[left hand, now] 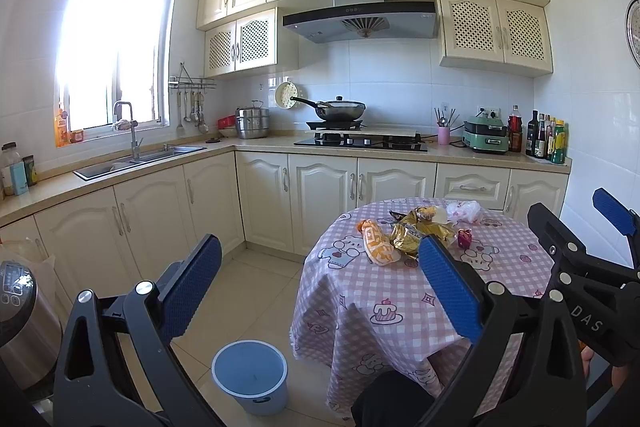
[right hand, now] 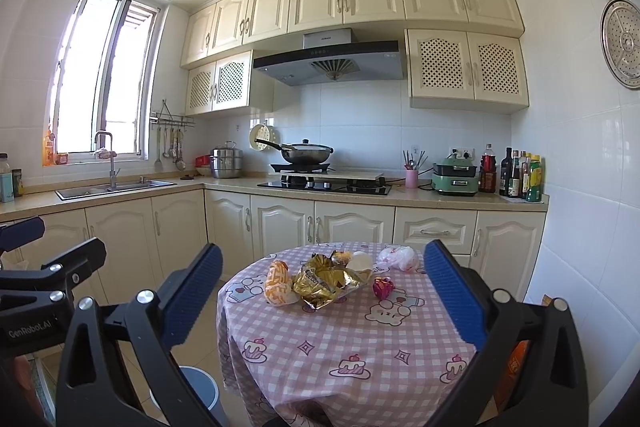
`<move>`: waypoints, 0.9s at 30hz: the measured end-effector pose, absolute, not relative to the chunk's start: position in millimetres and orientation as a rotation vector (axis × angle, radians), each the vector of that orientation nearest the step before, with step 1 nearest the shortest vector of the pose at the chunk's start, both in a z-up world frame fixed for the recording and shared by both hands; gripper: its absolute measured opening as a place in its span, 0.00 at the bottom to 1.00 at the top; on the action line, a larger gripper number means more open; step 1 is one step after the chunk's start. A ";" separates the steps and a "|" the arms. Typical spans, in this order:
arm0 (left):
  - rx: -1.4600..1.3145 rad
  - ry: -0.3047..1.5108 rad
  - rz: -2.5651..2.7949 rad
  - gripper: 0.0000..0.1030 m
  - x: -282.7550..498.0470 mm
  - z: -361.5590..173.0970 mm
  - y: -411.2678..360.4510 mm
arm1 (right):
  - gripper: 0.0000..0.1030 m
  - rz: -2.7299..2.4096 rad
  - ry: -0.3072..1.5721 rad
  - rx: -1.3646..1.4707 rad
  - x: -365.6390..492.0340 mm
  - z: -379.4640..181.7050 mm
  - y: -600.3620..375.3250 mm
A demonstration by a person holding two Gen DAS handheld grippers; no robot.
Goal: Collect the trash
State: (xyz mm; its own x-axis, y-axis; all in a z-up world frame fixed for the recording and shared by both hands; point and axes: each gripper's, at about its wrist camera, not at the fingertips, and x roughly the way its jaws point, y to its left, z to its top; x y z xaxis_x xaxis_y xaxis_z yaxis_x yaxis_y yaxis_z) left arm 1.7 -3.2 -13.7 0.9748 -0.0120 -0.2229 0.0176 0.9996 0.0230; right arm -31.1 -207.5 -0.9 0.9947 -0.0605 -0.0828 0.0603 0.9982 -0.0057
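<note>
Both tongs hang released and empty, left tongs (left hand: 320, 291) and right tongs (right hand: 324, 293), short of the checked worktop (right hand: 360, 339). Wrappers (right hand: 324, 281) lie at its far side; the blue bin (left hand: 250, 375) waits on the floor. Best pinch crumpled foil first. Right tool reads "DAS", left "GenRobot.AI".

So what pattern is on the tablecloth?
Pink-and-white gingham tablecloth printed with cartoon bears and cakes; clearest in the right wrist view.
</note>
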 end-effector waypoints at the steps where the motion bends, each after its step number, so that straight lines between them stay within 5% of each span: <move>1: 0.024 0.224 -0.016 0.93 1.8 -13.5 -3.1 | 0.96 -0.060 0.083 -0.003 -31.1 -1.1 -207.6; 27: 0.028 0.230 -0.017 0.93 1.3 -12.9 -5.6 | 0.96 -0.056 0.091 -0.012 -27.9 -5.1 -205.6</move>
